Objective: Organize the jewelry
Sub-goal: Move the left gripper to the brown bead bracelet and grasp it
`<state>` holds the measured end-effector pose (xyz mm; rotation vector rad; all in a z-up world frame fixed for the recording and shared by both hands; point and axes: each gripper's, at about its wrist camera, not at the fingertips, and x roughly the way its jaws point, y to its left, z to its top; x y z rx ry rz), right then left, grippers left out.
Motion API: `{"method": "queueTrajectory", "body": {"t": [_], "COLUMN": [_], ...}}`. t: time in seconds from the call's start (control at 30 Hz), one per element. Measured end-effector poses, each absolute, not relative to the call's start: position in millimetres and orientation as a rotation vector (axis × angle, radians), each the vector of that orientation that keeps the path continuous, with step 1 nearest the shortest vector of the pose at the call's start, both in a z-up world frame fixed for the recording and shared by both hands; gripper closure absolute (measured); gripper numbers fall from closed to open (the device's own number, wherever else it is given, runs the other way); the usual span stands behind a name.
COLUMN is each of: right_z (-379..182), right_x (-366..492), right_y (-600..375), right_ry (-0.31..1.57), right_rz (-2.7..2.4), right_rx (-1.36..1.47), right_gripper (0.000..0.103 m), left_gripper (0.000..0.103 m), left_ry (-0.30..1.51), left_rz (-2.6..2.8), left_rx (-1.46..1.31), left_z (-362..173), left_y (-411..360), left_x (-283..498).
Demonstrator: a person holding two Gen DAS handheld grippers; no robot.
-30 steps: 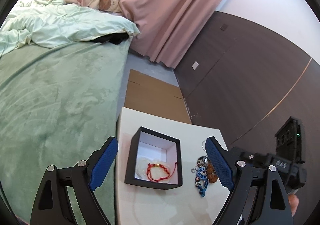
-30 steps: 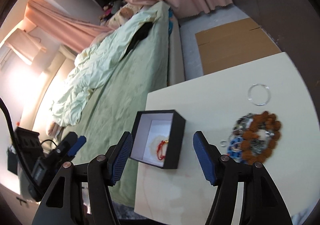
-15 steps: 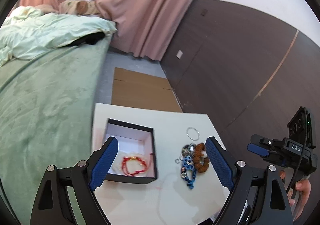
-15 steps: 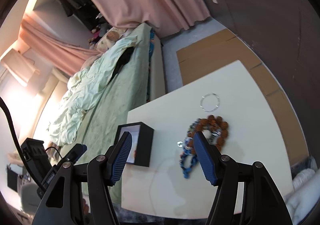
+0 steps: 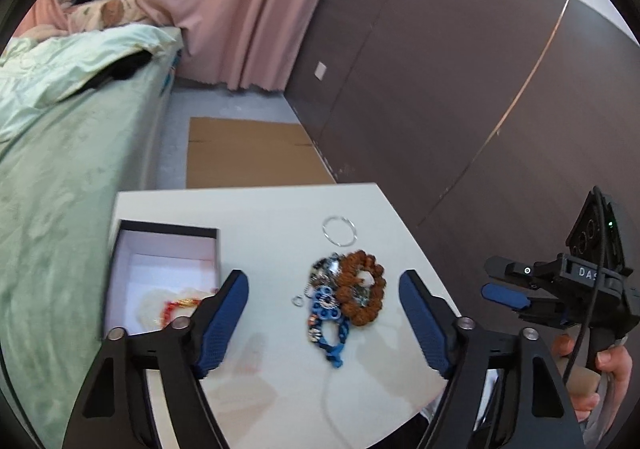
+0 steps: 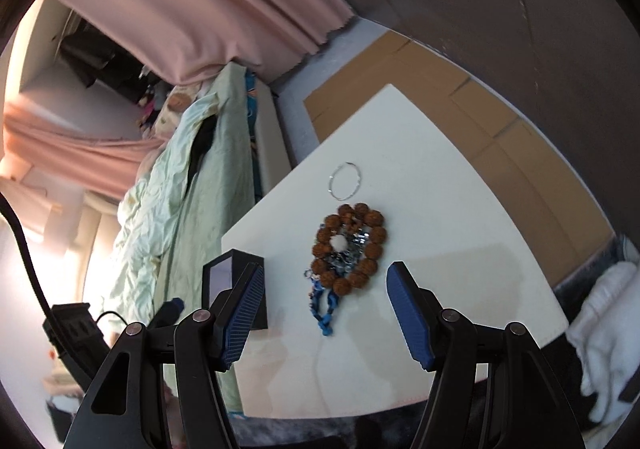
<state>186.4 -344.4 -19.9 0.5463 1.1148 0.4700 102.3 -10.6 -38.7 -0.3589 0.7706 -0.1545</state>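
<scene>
From my left wrist camera, the left gripper [image 5: 323,319] hangs released and empty above the white table [image 5: 260,209], its jaws straddling the jewelry pile [image 5: 346,299], I'd judge to line up a pick. The black box [image 5: 168,231] sits at the left edge, open, so pieces can drop in; a red bracelet [image 5: 178,307] already lies inside. A thin silver ring [image 5: 339,231] lies just beyond the pile. Only this view shows the box interior and my right hand's rig at far right.

From my right wrist camera, the right gripper [image 6: 325,309] is likewise spread wide, holding nothing, over the brown bead bracelet [image 6: 350,245] and blue piece [image 6: 324,307]. Here the box [image 6: 234,273] shows only its outer wall, but the bracelet's white bead reads clearly.
</scene>
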Motion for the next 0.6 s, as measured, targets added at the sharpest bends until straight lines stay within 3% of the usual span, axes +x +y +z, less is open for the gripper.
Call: {"method": "queueTrajectory", "body": {"t": [0.33,0.6], "right_z": [-35,-45], "right_x": [204,221], "right_y": [-360,-359], "right_ry": [1.144,1.175], "right_rz": [0.444,0.434], "right_rx": [0.626,0.618], "right_gripper": [0.039,0.039], "left_gripper": [0.046,0.049], "left_ry": [0.873,0.966], "left_rz": [-0.184,-0.189], "left_rx": [-0.305,-0.256], "left_z": [-71,-100], "left_y": [-48,-69], "left_x": [140,170]}}
